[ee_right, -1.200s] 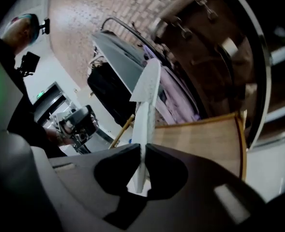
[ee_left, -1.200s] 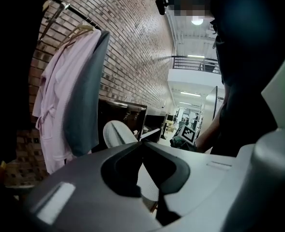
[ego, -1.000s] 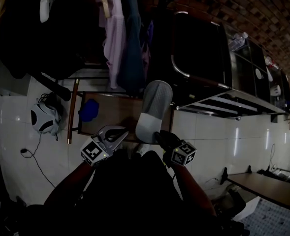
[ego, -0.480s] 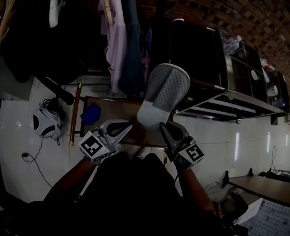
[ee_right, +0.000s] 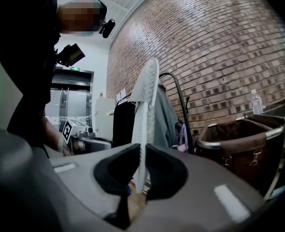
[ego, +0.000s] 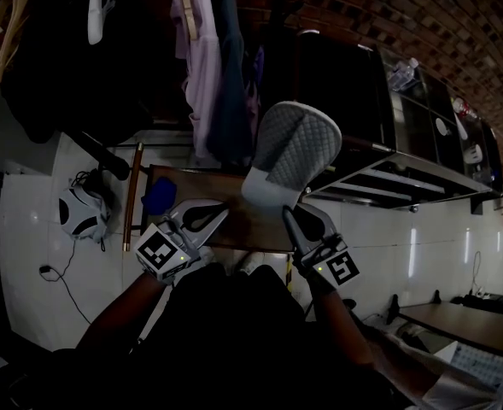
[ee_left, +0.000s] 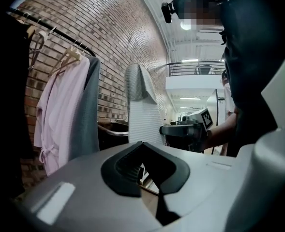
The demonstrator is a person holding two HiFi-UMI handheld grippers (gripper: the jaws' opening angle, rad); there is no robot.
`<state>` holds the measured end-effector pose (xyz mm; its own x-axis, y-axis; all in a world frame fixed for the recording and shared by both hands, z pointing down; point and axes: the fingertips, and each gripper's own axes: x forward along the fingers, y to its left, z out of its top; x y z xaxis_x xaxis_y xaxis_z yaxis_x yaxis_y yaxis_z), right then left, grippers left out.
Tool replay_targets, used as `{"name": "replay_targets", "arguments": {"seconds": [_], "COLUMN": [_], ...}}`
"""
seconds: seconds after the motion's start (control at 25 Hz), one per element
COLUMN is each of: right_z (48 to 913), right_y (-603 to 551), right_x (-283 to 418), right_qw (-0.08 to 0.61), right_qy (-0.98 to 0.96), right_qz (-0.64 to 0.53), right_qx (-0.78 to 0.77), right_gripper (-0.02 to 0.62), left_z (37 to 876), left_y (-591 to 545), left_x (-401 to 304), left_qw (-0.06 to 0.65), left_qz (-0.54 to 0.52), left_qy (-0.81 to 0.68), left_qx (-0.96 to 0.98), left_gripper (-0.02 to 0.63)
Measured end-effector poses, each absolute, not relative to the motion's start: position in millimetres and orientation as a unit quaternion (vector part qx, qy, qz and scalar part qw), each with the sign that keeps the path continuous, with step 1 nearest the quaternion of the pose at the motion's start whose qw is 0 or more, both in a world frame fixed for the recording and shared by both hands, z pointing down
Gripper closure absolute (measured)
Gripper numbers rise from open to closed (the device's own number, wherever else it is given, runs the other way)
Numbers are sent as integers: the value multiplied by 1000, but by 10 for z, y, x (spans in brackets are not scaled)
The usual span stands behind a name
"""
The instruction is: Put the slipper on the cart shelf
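Held a grey quilted slipper [ego: 298,148] upright in the right gripper [ego: 289,213], not on the cart.

Clamped that gripper on the slipper's lower edge, both pads pressed flat against it, the rest standing straight up above and ahead of the gripper. Held the left gripper [ego: 207,214] just to the left of the right one, closed on itself with nothing between its pads. Worked above a low brown wooden counter [ego: 234,190] lying below both grippers, with a blue object [ego: 157,196] down to the left of the left gripper. Faced a dark cart with a chrome tube rail [ego: 353,92] up and to the right of the right gripper, and a pale pink robe [ego: 195,58] hanging ahead of the left gripper.
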<state>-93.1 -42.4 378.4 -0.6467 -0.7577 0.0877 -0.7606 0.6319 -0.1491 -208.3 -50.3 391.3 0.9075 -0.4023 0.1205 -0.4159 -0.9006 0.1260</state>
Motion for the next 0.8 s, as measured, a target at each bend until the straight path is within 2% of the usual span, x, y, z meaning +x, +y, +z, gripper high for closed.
{"name": "replay_targets", "arguments": {"seconds": [0.8], "right_z": [3794], "right_y": [-363], "right_x": [-1026], "right_qw": [14], "right_qy": [-898], "right_qz": [88], "right_qx": [431], "right_gripper": [560], "left_z": [3759], "left_y": [-542], "left_x": [-2053], "left_qw": [54], "left_qz": [25], "left_qy": [-196], "left_qx": [979], "left_gripper": [604]}}
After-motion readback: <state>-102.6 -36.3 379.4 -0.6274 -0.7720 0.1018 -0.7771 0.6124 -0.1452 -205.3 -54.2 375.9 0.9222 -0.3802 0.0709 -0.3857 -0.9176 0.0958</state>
